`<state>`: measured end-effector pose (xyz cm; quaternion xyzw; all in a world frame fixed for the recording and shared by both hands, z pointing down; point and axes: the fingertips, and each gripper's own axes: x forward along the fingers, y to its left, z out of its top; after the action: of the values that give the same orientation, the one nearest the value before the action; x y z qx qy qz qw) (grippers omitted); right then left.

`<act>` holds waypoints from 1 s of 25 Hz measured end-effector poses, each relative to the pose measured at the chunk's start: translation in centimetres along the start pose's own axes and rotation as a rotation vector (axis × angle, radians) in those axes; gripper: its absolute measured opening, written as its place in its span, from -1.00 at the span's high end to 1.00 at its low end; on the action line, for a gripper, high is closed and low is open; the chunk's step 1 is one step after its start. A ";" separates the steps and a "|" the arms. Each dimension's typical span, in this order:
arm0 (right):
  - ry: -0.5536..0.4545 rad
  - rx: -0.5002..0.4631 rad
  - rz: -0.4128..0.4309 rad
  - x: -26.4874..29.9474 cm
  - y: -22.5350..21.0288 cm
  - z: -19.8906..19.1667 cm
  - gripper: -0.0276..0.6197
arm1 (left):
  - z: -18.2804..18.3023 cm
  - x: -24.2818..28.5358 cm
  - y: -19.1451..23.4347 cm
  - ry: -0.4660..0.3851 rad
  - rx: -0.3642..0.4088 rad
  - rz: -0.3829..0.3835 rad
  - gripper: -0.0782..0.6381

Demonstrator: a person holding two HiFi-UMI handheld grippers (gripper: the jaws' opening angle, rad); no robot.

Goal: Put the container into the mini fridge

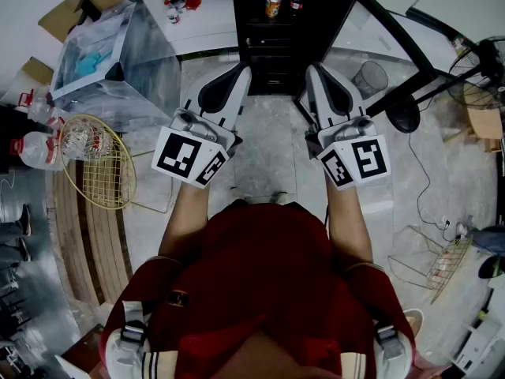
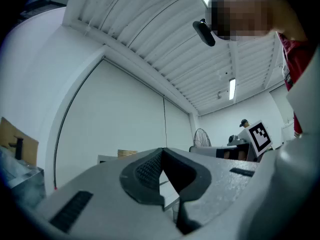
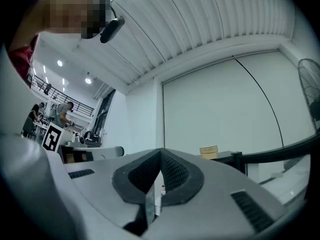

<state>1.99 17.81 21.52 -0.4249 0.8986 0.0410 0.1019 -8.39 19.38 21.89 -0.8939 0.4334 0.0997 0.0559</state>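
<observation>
Mini fridge point(image 1: 288, 54): stood black, dead ahead, just beyond both gripper tips. Flanked at left by a clear bin point(image 1: 118, 61); fronted by open grey floor point(image 1: 264, 156). Left gripper point(image 1: 241, 71), right gripper point(image 1: 314, 69): pointed at it side by side, each pressed together, pinching nothing. Orange can point(image 1: 272, 5): showed at its far end, print too small to read.

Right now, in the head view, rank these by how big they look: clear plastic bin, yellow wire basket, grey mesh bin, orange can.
1. clear plastic bin
2. yellow wire basket
3. grey mesh bin
4. orange can
No two look alike; distance from the camera shrinks the can.
</observation>
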 end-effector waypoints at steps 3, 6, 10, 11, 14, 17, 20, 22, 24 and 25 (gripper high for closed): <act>0.009 -0.006 0.000 0.7 0.4 -0.6 0.91 | -0.4 -0.2 0.7 0.003 -0.004 -0.001 0.76; 0.018 -0.008 -0.004 1.3 0.7 -1.1 0.91 | -0.6 -0.4 1.5 0.004 -0.011 -0.003 0.76; 0.002 0.019 -0.006 2.3 1.2 -1.4 0.91 | -0.8 -0.8 2.6 0.005 -0.019 -0.006 0.76; -0.004 0.024 -0.012 2.5 1.3 -1.5 0.91 | -0.9 -1.0 2.9 0.006 -0.019 -0.006 0.76; -0.014 0.029 -0.029 3.3 1.8 -1.7 0.84 | -0.9 -1.7 4.0 0.007 -0.019 -0.006 0.76; -0.020 0.033 -0.048 4.2 2.5 -2.1 0.76 | -0.9 -2.6 5.4 0.006 -0.017 -0.008 0.76; -0.024 0.030 -0.066 5.1 3.3 -2.5 0.69 | -0.9 -3.3 6.7 0.006 -0.012 -0.017 0.76; -0.024 0.023 -0.078 5.9 3.8 -2.7 0.64 | -0.9 -3.7 7.6 0.007 -0.011 -0.024 0.76; -0.024 0.015 -0.093 6.6 4.2 -2.8 0.61 | -0.9 -4.1 8.4 0.008 -0.013 -0.032 0.76; -0.024 0.010 -0.102 6.9 4.3 -2.8 0.59 | -0.9 -4.3 8.9 0.009 -0.015 -0.036 0.76</act>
<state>-6.05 14.89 22.67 -0.4690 0.8747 0.0362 0.1168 -17.87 17.04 23.65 -0.9024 0.4167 0.0981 0.0491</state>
